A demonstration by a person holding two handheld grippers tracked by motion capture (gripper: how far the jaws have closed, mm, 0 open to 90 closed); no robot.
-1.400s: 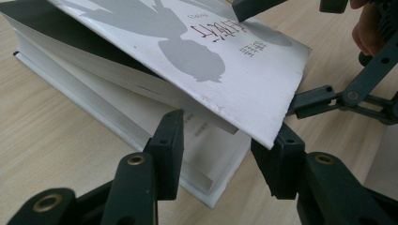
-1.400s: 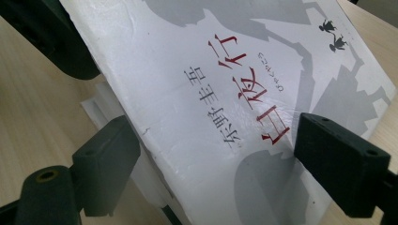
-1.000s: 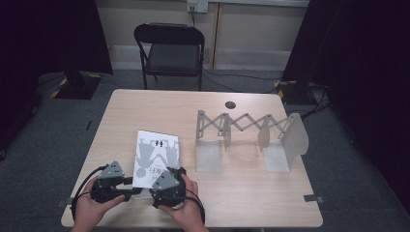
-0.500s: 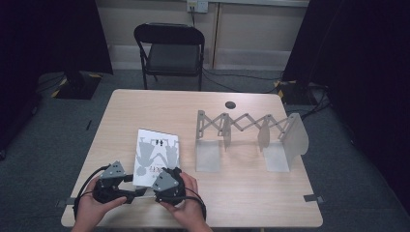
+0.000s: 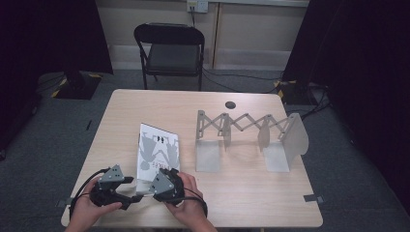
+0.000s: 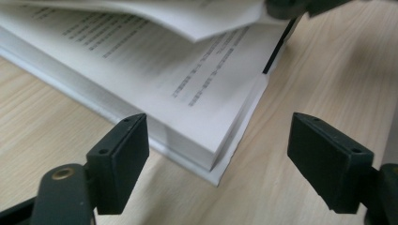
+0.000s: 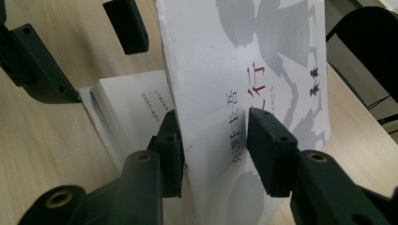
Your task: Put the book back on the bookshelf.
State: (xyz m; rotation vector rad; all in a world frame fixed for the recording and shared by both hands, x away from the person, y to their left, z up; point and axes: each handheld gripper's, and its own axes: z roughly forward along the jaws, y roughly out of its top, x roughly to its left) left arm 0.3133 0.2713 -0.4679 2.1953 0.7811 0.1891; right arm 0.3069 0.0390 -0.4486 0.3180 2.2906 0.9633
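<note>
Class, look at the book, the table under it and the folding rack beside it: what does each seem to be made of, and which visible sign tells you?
Book: paper pages with a thin, flexible card cover, which bends as it lifts. Table: pale wood or wood-look laminate, showing streaky grain with a matt sheen. Folding rack: probably grey sheet metal or plastic, thin flat panels on a scissor lattice.

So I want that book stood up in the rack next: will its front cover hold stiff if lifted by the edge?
Probably not. The cover already bows where the right gripper pinches it, so it looks like thin, floppy card. The page block is thick, so the book likely hangs open and sags. The left gripper stands open.
</note>
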